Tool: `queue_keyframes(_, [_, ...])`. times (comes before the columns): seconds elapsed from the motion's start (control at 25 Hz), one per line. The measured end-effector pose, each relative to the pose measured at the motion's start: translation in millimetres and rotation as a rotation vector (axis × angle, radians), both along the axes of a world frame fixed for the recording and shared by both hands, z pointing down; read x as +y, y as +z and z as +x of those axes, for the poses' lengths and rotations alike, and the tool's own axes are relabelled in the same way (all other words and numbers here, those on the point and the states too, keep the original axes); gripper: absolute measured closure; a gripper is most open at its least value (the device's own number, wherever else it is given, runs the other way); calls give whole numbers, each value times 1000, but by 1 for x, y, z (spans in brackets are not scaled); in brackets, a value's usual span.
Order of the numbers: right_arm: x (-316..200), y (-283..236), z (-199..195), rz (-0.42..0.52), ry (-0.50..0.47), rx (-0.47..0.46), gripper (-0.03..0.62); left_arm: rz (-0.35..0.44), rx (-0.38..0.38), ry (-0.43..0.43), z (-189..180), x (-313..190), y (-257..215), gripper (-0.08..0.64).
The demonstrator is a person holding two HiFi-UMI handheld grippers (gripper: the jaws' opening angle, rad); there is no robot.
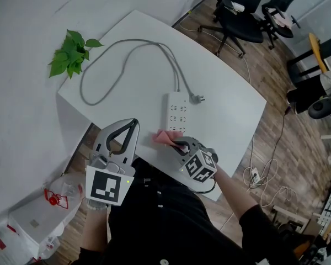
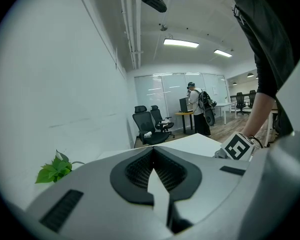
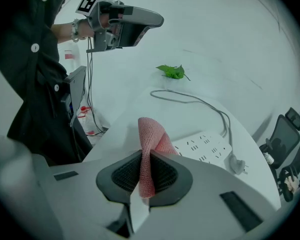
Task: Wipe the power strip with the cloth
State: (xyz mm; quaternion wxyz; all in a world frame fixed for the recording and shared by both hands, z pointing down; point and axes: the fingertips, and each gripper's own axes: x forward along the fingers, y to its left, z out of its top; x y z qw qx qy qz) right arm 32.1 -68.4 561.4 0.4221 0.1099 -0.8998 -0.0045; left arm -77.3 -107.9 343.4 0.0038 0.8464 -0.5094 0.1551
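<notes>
Jaws of the right gripper (image 3: 146,160) clamped on the pink cloth (image 3: 151,134) at the power strip's (image 1: 176,112) near end, by the counter's (image 1: 231,112) front edge; left gripper (image 2: 153,153) jaws closed, empty; we would lay the cloth flat and sweep lengthwise with light pressure.

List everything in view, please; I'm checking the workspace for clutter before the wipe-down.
table: one, white, centre of the head view
power strip: one, white, lying on the table's near side
cable with plug: one, grey, looped across the table
plant: one, green, at the table's far left corner
cloth: one, pink, beside the strip's near end
office chairs: two, black, on the floor beyond the table
loose cords: several, pale, on the floor to the right
left gripper: grey, shut and empty, raised near the table's edge
right gripper: grey, shut on the cloth
</notes>
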Motion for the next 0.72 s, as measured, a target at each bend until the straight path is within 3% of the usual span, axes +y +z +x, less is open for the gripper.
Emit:
queue_keyframes(0.44, [30, 5, 6, -13, -8, 9, 535, -1, 1, 35, 10, -5, 1, 548])
queue_keyframes(0.72, [23, -5, 4, 4, 75, -22, 535, 1, 4, 70, 16, -10, 3, 547])
